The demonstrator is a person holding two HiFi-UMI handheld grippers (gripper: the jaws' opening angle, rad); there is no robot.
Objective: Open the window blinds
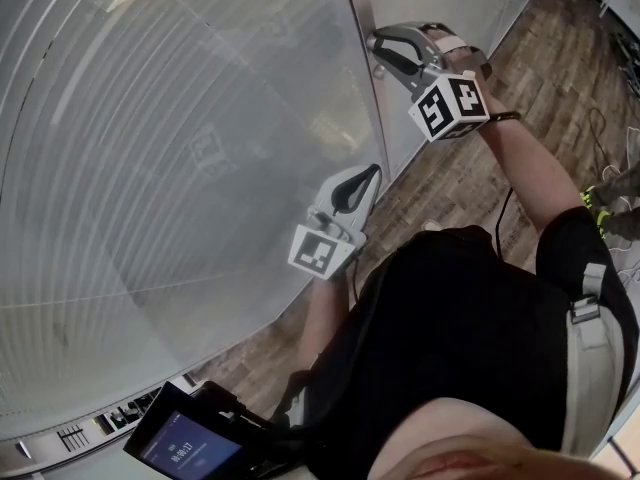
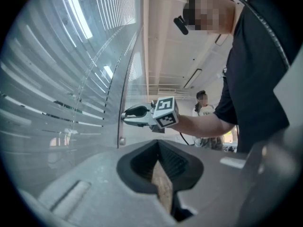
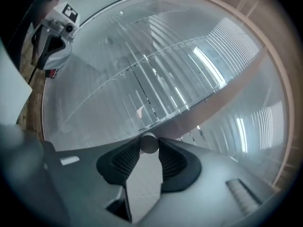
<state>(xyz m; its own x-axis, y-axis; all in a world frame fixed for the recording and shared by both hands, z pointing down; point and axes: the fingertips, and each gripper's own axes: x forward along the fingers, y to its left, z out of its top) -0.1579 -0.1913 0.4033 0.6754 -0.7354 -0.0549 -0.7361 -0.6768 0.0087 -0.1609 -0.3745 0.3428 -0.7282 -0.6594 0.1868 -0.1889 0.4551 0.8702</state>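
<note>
– Behind the big glass (image 1: 300,28), what are all those stripes?

– Those are the blinds (image 1: 130,188). They fill nearly the whole window. Light comes through thin gaps between the slats.

– And the brown part?

– That is the wooden floor (image 1: 560,38). It runs along the foot of the window, on the right of the head view.

– Who is wearing black?

– A person (image 1: 470,318) in a black top. The person stands close to the window and holds a gripper in each hand.

– Where is the right gripper (image 1: 378,53)?

– It is held out at the window's frame (image 2: 128,74), the thin strip at the edge of the glass. It is the higher of the two in the head view.

– Is its claw holding something?

– Yes. The two black pads pinch a little round grey knob (image 3: 149,143), one pad on each side of it.

– And the left gripper (image 1: 372,173)?

– It is lower down, near the glass. I cannot tell if it touches. Its claw is pressed together, with nothing inside.
</note>
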